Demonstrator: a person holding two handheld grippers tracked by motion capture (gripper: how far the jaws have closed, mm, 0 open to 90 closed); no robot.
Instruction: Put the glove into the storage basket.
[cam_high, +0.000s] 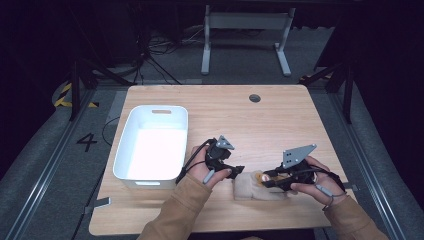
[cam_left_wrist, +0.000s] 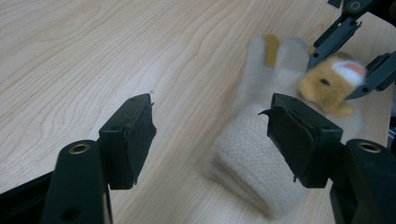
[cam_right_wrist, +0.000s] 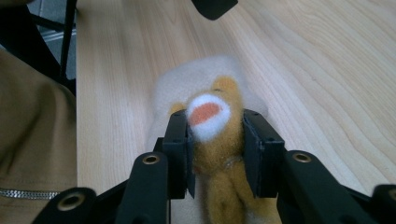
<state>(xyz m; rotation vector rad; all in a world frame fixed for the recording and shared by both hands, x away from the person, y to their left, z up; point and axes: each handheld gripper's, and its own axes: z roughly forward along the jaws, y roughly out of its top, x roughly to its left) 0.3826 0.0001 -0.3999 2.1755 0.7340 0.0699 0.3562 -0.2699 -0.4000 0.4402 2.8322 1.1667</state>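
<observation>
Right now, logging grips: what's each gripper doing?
Left gripper: open, empty, beside the cream cloth.
Right gripper: shut on the plush toy.

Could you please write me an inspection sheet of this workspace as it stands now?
Surface: wooden table, with a round hole near the far edge.
Job's things: cream mitten lying flat by the near edge, a yellow plush animal on it; white bin at the left, nothing seen inside.
Clutter: nothing seen.
Grippers: left gripper open, at the mitten's left end; right gripper with jaws on either side of the plush animal, pads against it.
Cables: one trails from each gripper; more lie on the floor beyond the table.
Surroundings: dark room, grey table frame behind, a floor mark 4 at left.
</observation>
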